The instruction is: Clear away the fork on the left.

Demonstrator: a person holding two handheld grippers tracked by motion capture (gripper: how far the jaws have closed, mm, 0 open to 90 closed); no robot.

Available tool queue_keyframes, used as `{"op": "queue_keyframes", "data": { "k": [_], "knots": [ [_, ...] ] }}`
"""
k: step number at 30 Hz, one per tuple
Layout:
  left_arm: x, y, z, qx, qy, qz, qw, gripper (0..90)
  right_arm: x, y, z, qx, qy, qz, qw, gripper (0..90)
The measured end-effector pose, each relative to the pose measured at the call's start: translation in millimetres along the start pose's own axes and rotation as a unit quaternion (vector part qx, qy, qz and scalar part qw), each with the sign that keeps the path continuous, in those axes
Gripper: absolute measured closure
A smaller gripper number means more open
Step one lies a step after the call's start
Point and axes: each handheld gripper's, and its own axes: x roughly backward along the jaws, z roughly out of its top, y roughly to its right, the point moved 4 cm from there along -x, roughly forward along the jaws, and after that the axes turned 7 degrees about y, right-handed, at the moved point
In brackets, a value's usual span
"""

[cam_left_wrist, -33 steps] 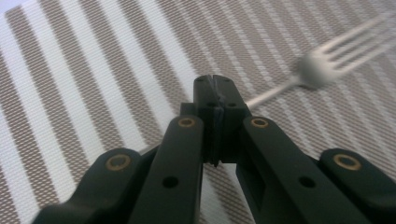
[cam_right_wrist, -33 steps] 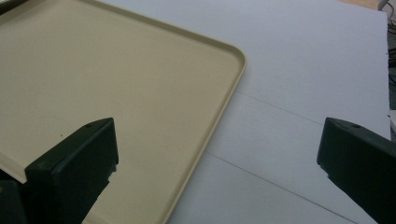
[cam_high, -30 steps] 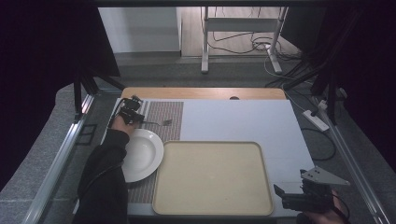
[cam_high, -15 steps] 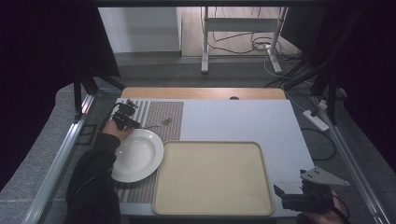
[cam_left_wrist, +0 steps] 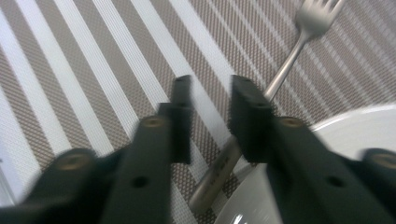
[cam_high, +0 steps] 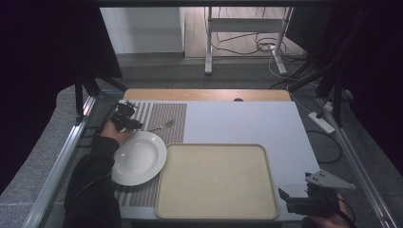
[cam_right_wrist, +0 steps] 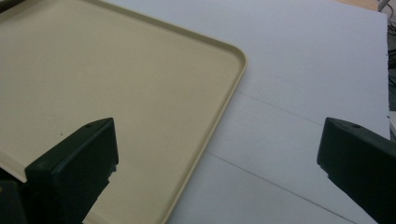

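Faintly, stamped lettering on the fork [cam_left_wrist: 280,74] handle blurs unreadably; left hand-held gripper [cam_left_wrist: 210,100], just opening narrowly, holds nothing; right hand-held gripper [cam_right_wrist: 217,154] gapes wide.

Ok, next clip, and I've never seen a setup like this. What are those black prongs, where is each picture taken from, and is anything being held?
No robot here: a person holds a hand-held two-jaw gripper in each hand. The high view looks down on the table from above the person's side. The other two pictures come from cameras riding on the grippers, looking along their black jaws.

On the table lie a striped placemat, a white plate, a fork and a beige tray.

The left gripper is at the fork's handle. In the left gripper view its jaws have just been opening; the fork lies on the placemat, its handle end by the plate's rim, loose between and below the jaws.

The right gripper waits at the tray's near right corner, jaws wide apart, holding nothing.
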Motion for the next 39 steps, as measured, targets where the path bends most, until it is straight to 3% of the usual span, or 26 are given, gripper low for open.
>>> {"op": "queue_keyframes", "data": {
  "k": [6,13,19,21,24,27,34,39],
  "knots": [
    [-0.8,6.0,7.4,0.003,0.012,-0.013,0.9998,36.5,-0.2,-0.3,0.0,0.002,0.000,0.000,1.0000,0.0],
    [-16.4,14.6,11.1,0.009,-0.016,-0.035,0.9992,3.3,-0.2,-0.4,-0.1,0.003,0.000,0.000,1.0000,0.0],
    [-30.9,18.1,11.2,0.007,-0.038,-0.026,0.9989,0.3,-0.2,-0.5,-0.2,0.003,-0.001,0.000,1.0000,0.0],
    [-33.2,16.6,11.7,-0.002,-0.043,-0.010,0.9990,4.1,-0.1,-0.5,-0.2,0.003,-0.001,0.001,1.0000,0.0],
    [-36.0,15.7,11.0,-0.016,-0.049,-0.001,0.9987,17.1,-0.1,-0.5,-0.2,0.003,-0.001,0.001,1.0000,0.0],
    [-35.9,14.8,10.9,-0.023,-0.042,-0.020,0.9986,30.5,-0.2,-0.6,-0.2,0.003,-0.001,0.001,1.0000,0.0],
    [-32.1,10.5,9.0,-0.049,-0.024,-0.031,0.9980,79.9,0.0,-0.6,-0.4,0.003,-0.001,0.000,1.0000,0.0],
    [-31.8,9.3,9.4,-0.053,-0.028,-0.037,0.9975,85.1,0.2,-0.4,-0.4,0.002,-0.001,0.000,1.0000,0.0]
  ]
}}
